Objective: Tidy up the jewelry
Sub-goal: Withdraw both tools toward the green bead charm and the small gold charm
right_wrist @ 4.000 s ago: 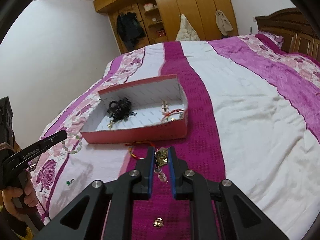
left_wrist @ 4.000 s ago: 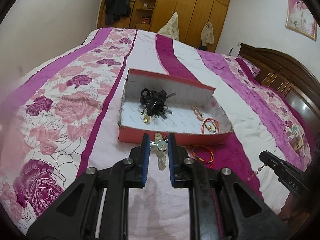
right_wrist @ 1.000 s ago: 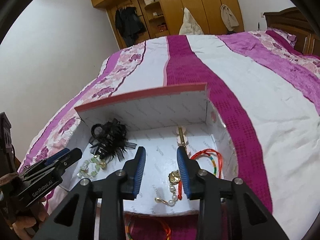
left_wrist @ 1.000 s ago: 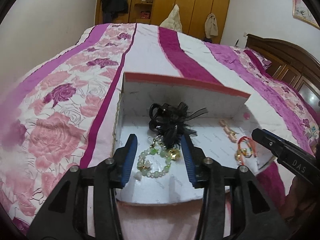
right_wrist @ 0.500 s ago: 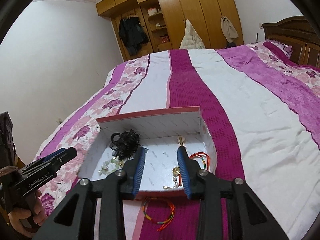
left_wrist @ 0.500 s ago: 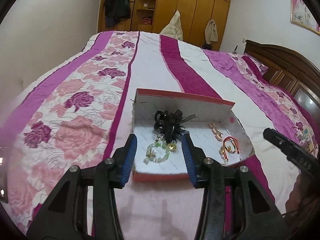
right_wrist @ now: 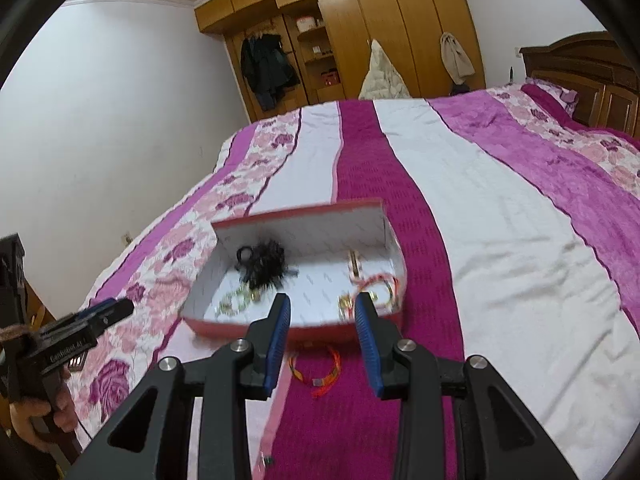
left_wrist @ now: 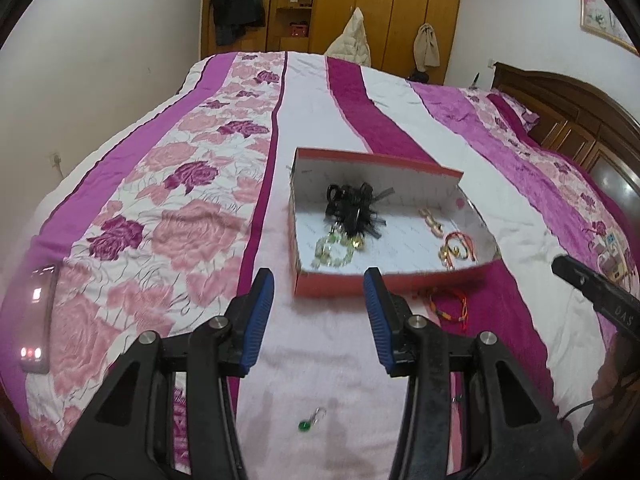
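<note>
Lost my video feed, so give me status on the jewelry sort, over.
Left gripper and right gripper open, empty. Woven bracelet and green earring lie outside the red box. Nothing in the way.

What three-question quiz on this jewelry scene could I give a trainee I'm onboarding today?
1. True or false: the left gripper holds a bracelet.
2. Which item lies on the bedspread just outside the red box? A) woven cord bracelet B) black hair bow C) green bead bracelet
3. Fill in: the green-stone earring lies on the ____.

Key: 1 false, its jaws are empty; 2 A; 3 bedspread.
</note>
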`<action>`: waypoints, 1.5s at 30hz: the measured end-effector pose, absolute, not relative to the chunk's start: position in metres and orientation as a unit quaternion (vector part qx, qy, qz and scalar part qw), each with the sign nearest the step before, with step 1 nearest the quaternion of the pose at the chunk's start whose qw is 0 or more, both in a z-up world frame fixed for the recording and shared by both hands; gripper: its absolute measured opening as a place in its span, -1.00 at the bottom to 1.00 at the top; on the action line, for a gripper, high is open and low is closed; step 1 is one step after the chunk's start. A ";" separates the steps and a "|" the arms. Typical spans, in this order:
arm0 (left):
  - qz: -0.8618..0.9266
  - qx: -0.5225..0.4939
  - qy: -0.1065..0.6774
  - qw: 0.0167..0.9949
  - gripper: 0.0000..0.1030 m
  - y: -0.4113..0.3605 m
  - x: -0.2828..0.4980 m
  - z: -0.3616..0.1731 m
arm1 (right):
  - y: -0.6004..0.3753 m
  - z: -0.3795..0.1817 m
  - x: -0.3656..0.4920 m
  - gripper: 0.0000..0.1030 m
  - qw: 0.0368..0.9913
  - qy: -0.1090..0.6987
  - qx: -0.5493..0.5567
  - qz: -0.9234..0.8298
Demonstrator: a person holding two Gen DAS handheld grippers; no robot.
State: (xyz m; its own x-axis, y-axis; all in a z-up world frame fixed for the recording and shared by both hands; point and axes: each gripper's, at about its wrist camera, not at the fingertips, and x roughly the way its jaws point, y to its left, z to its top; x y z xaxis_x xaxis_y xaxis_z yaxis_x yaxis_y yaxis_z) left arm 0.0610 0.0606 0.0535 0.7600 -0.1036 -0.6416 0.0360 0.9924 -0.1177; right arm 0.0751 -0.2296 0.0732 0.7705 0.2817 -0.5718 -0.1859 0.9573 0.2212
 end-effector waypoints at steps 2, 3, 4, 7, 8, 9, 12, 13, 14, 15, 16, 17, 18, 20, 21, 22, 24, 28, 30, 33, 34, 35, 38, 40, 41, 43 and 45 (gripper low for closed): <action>-0.030 -0.044 0.348 0.936 -0.25 0.062 0.054 0.051 | -0.231 0.066 0.064 -0.29 0.933 0.333 0.070 0.116; -0.029 -0.043 0.351 0.935 -0.25 0.062 0.051 0.049 | -0.232 0.063 0.061 -0.29 0.931 0.339 0.067 0.115; -0.029 -0.043 0.355 0.933 -0.25 0.062 0.049 0.048 | -0.232 0.059 0.056 -0.29 0.928 0.348 0.061 0.113; -0.033 -0.040 0.368 0.928 -0.25 0.062 0.043 0.041 | -0.232 0.048 0.044 -0.29 0.921 0.371 0.047 0.110; -0.034 -0.039 0.372 0.927 -0.25 0.061 0.040 0.039 | -0.233 0.044 0.042 -0.29 0.919 0.377 0.045 0.111; -0.036 -0.038 0.375 0.925 -0.25 0.061 0.039 0.037 | -0.233 0.040 0.038 -0.29 0.916 0.384 0.043 0.111; -0.040 -0.039 0.386 0.921 -0.25 0.060 0.034 0.030 | -0.234 0.030 0.028 -0.29 0.907 0.401 0.047 0.117; -0.040 -0.037 0.389 0.919 -0.25 0.060 0.032 0.027 | -0.234 0.026 0.025 -0.29 0.904 0.407 0.050 0.120; -0.039 -0.035 0.392 0.919 -0.25 0.060 0.030 0.026 | -0.234 0.023 0.023 -0.29 0.902 0.410 0.051 0.121; -0.039 -0.033 0.396 0.917 -0.25 0.060 0.029 0.023 | -0.234 0.020 0.020 -0.29 0.900 0.415 0.052 0.124; -0.040 -0.031 0.400 0.915 -0.25 0.059 0.028 0.020 | -0.234 0.016 0.018 -0.29 0.897 0.421 0.051 0.125; -0.040 -0.030 0.403 0.914 -0.25 0.059 0.028 0.018 | -0.234 0.013 0.015 -0.29 0.895 0.426 0.050 0.125; -0.040 -0.028 0.406 0.912 -0.25 0.058 0.027 0.016 | -0.234 0.009 0.013 -0.29 0.892 0.431 0.048 0.126; -0.040 -0.022 0.414 0.909 -0.25 0.058 0.027 0.010 | -0.233 0.004 0.010 -0.29 0.887 0.442 0.046 0.128; -0.041 -0.019 0.419 0.907 -0.25 0.057 0.027 0.006 | -0.233 0.000 0.008 -0.29 0.883 0.448 0.045 0.129; -0.041 -0.018 0.423 0.905 -0.25 0.057 0.027 0.003 | -0.233 -0.003 0.007 -0.29 0.881 0.453 0.046 0.131; -0.040 -0.015 0.432 0.901 -0.25 0.056 0.027 -0.005 | -0.234 -0.009 0.006 -0.29 0.875 0.464 0.049 0.132; -0.039 -0.008 0.447 0.894 -0.25 0.054 0.028 -0.017 | -0.236 -0.022 0.006 -0.29 0.865 0.481 0.058 0.129; -0.039 -0.002 0.452 0.891 -0.26 0.053 0.028 -0.023 | -0.237 -0.028 0.006 -0.29 0.861 0.489 0.062 0.129; -0.042 0.003 0.460 0.887 -0.26 0.051 0.029 -0.030 | -0.236 -0.033 0.008 -0.29 0.857 0.495 0.063 0.129; -0.042 0.005 0.464 0.885 -0.26 0.051 0.029 -0.033 | -0.235 -0.035 0.009 -0.29 0.856 0.497 0.063 0.129; -0.043 0.006 0.466 0.884 -0.27 0.051 0.029 -0.034 | -0.234 -0.036 0.010 -0.29 0.855 0.498 0.062 0.130; -0.045 0.011 0.471 0.881 -0.29 0.050 0.031 -0.040 | -0.231 -0.040 0.012 -0.29 0.853 0.501 0.058 0.134; -0.046 0.013 0.474 0.879 -0.31 0.049 0.031 -0.042 | -0.229 -0.042 0.013 -0.29 0.852 0.502 0.055 0.135; -0.046 0.014 0.474 0.879 -0.36 0.049 0.032 -0.043 | -0.229 -0.043 0.014 -0.29 0.852 0.503 0.055 0.135; -0.050 0.016 0.476 0.878 -0.48 0.048 0.032 -0.045 | -0.228 -0.044 0.016 -0.29 0.851 0.504 0.055 0.136; -0.057 0.018 0.477 0.877 -0.65 0.046 0.032 -0.046 | -0.228 -0.046 0.017 -0.29 0.851 0.504 0.056 0.137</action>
State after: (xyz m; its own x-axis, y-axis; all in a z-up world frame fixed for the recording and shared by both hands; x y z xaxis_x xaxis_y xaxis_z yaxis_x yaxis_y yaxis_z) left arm 0.0320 0.0464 -0.0463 0.5390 -0.0833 -0.8382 0.1173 0.9928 -0.0232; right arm 0.0169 -0.2284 -0.0455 0.4537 0.2896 -0.8428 -0.1776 0.9562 0.2329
